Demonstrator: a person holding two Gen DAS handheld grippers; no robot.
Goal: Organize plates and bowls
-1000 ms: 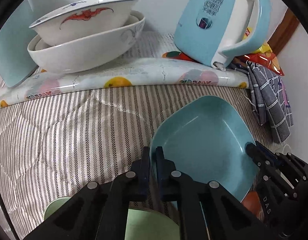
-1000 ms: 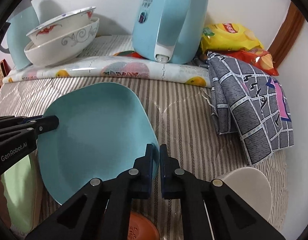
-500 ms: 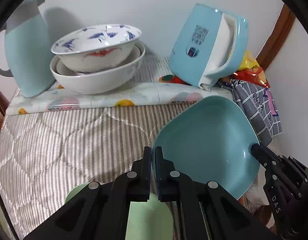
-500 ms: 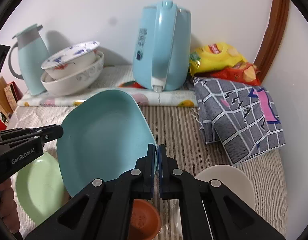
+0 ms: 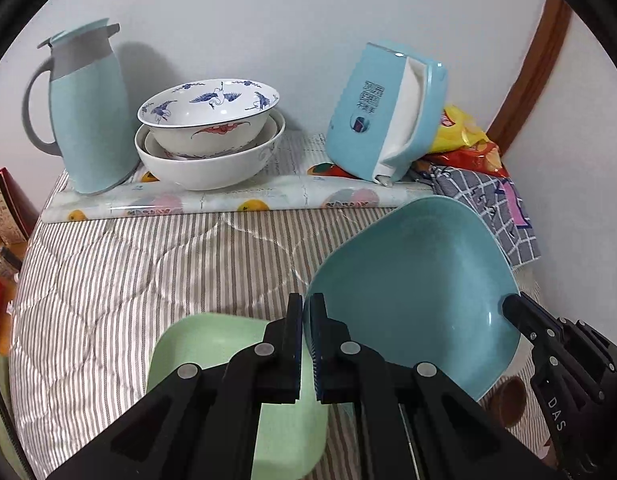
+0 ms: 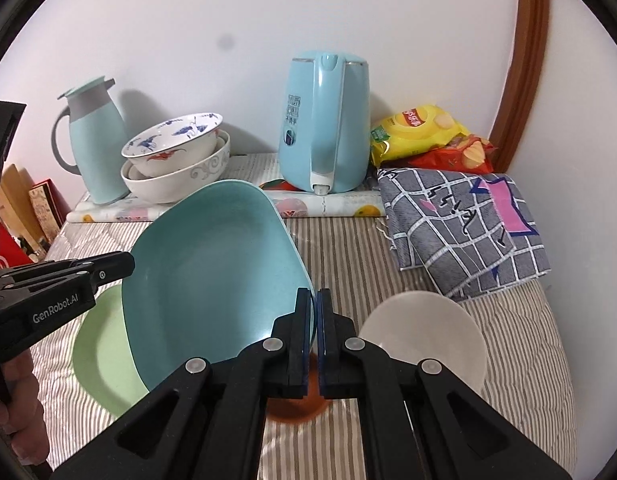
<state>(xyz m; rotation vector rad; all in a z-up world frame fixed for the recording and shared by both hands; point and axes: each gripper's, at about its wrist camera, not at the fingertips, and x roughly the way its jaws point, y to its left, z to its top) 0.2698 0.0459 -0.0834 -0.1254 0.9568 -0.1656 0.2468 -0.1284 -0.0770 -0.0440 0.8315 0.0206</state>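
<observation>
Both grippers clamp the same teal squarish rounded-corner plate (image 5: 408,292) by opposite rims. Left gripper (image 5: 306,320): jaws pinched on the plate's left edge, rim sandwiched between the blue pads. Right gripper (image 6: 314,316): jaws pinched on the right edge, same way. In the left view the right gripper's tip sits at the plate's far right rim; in the right view the left gripper's tip (image 6: 120,266) meets the plate's left rim.

Teal plate (image 6: 212,276) is off the bed surface, tilted, concave face toward the cameras, above the striped grey-white quilted cover (image 5: 120,276).

Under and left of it: pale green squarish plate (image 5: 212,364) lying flat on the cover, partly hidden by the teal plate in the right view (image 6: 100,356). Right of the teal plate: round white plate (image 6: 428,332) flat on the cover. Small round terracotta-brown dish (image 6: 296,408) sits low between them, mostly hidden behind the right gripper's fingers; in the left view it shows past the teal plate's lower right edge (image 5: 508,400).

At the back, on a fruit-print plastic mat (image 5: 228,200): blue-crane-pattern white porcelain bowl (image 5: 208,114) nested in a larger white porcelain bowl (image 5: 212,164). Light blue thermos jug with grey handle (image 5: 88,108) just left of the bowls. Light blue electric kettle (image 6: 324,124) to their right. Grey checked cloth (image 6: 460,224) and yellow and red snack bags (image 6: 424,136) at far right, by the wall.
</observation>
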